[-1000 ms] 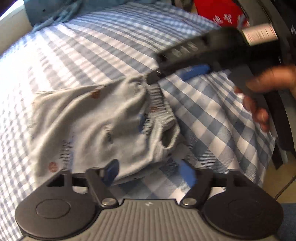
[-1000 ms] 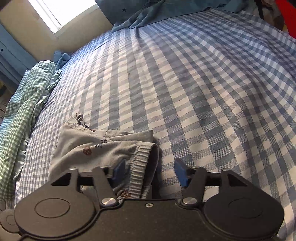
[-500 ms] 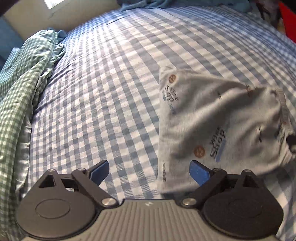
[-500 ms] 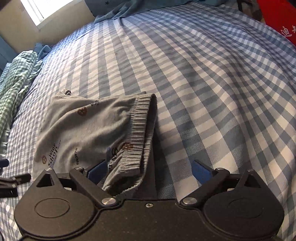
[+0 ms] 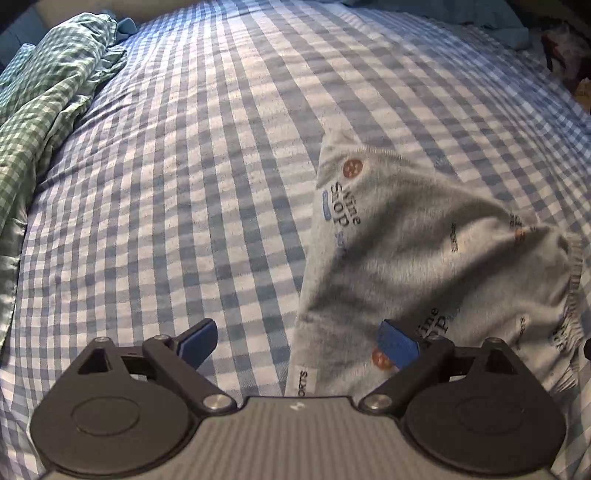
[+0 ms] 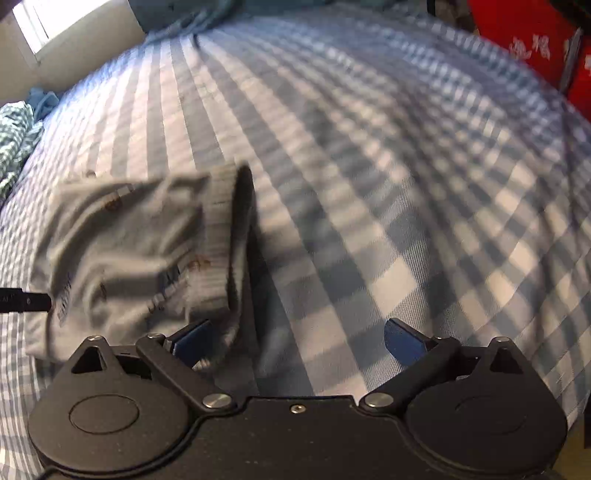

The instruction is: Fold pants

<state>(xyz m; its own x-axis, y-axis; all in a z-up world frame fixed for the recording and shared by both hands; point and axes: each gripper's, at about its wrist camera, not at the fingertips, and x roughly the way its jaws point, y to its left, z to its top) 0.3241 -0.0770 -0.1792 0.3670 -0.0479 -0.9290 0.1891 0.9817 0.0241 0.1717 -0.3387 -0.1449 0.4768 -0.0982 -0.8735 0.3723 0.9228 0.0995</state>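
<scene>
The small grey pants (image 5: 424,258) with printed words and brown dots lie folded in a compact bundle on the blue checked bedsheet (image 5: 184,184). My left gripper (image 5: 299,343) is open and empty at the bundle's near left edge. In the right wrist view the pants (image 6: 129,251) lie at the left, with the ribbed waistband (image 6: 221,236) facing right. My right gripper (image 6: 299,343) is open and empty, its left finger beside the waistband. The tip of the left gripper (image 6: 26,301) shows at the left edge of the right wrist view.
A green checked cloth (image 5: 40,96) is heaped along the left side of the bed. Blue-grey bedding (image 6: 192,14) lies at the head. A red object (image 6: 532,44) stands beyond the right side of the bed.
Both grippers have pulled back from the pants with their jaws spread wider. The left gripper has swung from the bed's right side to face the bed's head. The folded pants have stayed on the sheet.
</scene>
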